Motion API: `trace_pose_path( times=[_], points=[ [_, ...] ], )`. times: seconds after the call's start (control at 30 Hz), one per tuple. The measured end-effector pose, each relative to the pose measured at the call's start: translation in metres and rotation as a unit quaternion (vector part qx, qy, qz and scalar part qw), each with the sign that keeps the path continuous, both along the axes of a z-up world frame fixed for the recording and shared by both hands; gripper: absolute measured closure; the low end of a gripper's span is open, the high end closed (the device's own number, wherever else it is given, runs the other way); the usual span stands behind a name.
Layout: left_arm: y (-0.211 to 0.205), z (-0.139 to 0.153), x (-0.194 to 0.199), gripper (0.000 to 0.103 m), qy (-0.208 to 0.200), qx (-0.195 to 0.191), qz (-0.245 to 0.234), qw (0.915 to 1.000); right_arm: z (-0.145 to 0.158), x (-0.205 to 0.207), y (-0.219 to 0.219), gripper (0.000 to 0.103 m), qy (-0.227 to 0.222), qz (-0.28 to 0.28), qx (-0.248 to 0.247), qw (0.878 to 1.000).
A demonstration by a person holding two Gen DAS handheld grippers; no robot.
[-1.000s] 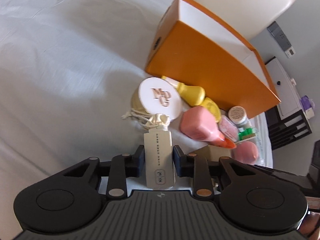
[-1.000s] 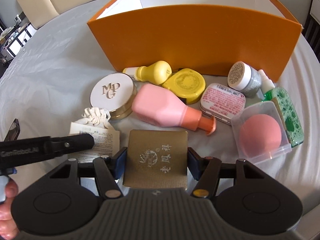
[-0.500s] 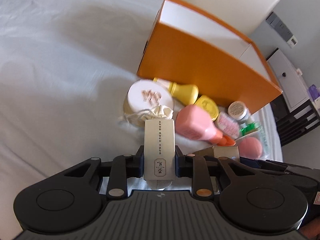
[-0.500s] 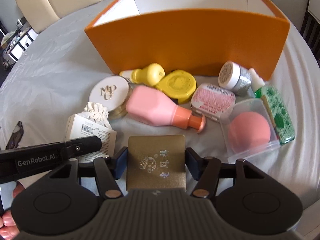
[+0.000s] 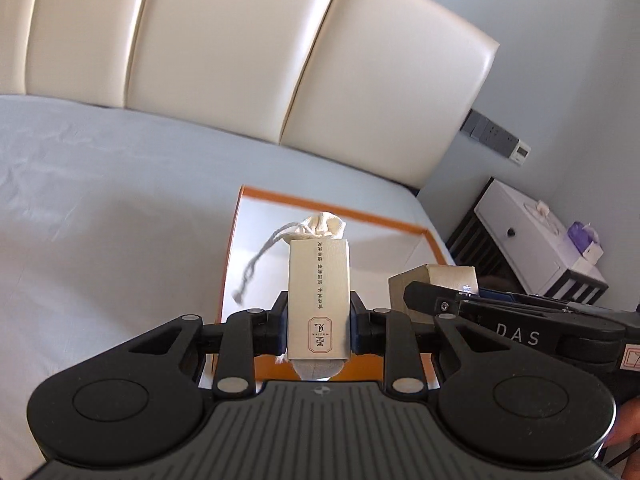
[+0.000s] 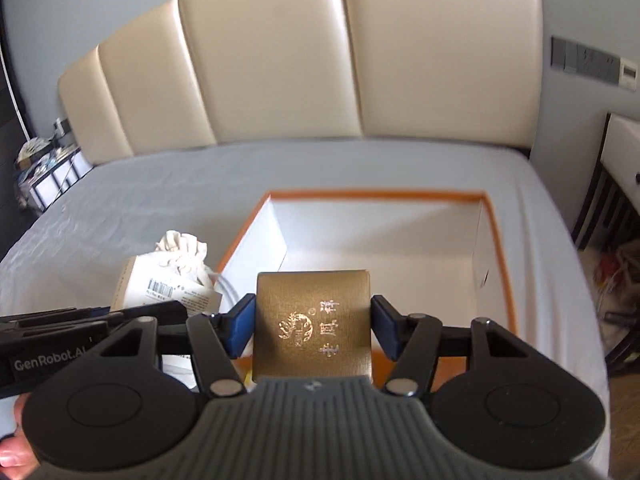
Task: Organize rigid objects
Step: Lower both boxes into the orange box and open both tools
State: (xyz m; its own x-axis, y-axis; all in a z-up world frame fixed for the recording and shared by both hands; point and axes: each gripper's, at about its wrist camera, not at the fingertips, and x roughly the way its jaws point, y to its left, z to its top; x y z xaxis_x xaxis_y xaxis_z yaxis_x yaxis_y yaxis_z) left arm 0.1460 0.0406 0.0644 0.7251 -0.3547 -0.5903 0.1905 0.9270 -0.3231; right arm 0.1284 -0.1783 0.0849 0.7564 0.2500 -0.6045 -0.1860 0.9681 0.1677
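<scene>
Orange box: a rectangular orange-rimmed cardboard box with white inner walls (image 6: 384, 240) sits open-topped on the pale grey bedsheet (image 5: 100, 200), its long sides running across the right wrist view. As far as its floor shows, it is bare white.
Edges: the near orange rim passes under both grippers; the far rim lies towards the cream padded headboard (image 5: 240, 60). In the right wrist view the left inner wall stands just beyond the left blue pad.
Open room: sheet spreads wide to the left of the box; to the right the mattress edge falls away near a white bedside cabinet (image 5: 532, 240).
Left gripper: the left gripper (image 5: 319, 324) hangs over the near left part of the box, its jaws drawn in narrow and clamped on the two long sides of a slim cream paper carton with a red seal mark (image 5: 319, 300).
Carton: held upright-lengthwise along the fingers, with a cream drawstring cloth pouch (image 5: 320, 228) bunched at its far end and a cord dangling to the left.
Right gripper: the right gripper (image 6: 312, 324) sits beside the left one, over the near rim, its jaws at medium width and pressed on both sides of a square dark-gold textured box with gilt characters (image 6: 313, 324).
Gold box: flat face up, clear of the box walls, above the open interior.
</scene>
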Motion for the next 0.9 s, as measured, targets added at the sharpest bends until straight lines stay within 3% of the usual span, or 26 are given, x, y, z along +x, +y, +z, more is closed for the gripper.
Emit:
trace_pose_path(
  times=[0.13,0.37,0.57,0.9],
  points=[
    [-0.009,-0.003,0.037,0.073,0.006,0.014,-0.009,0.9998,-0.003,0.038,-0.005,0.042,0.012,-0.030,0.004,0.999],
    [-0.031,-0.031,0.078,0.073,0.044,0.073,-0.036,0.9957,-0.051,0.087,-0.005,0.042,0.088,-0.051,0.000,0.995],
    [-0.044,-0.053,0.095,0.073,0.082,0.127,-0.062,0.9866,-0.089,0.104,0.001,0.042,0.147,-0.037,0.004,0.988],
    [-0.052,-0.068,0.097,0.073,0.115,0.216,-0.074,0.9669,-0.115,0.120,0.006,0.042,0.204,-0.012,0.001,0.979]
  ],
)
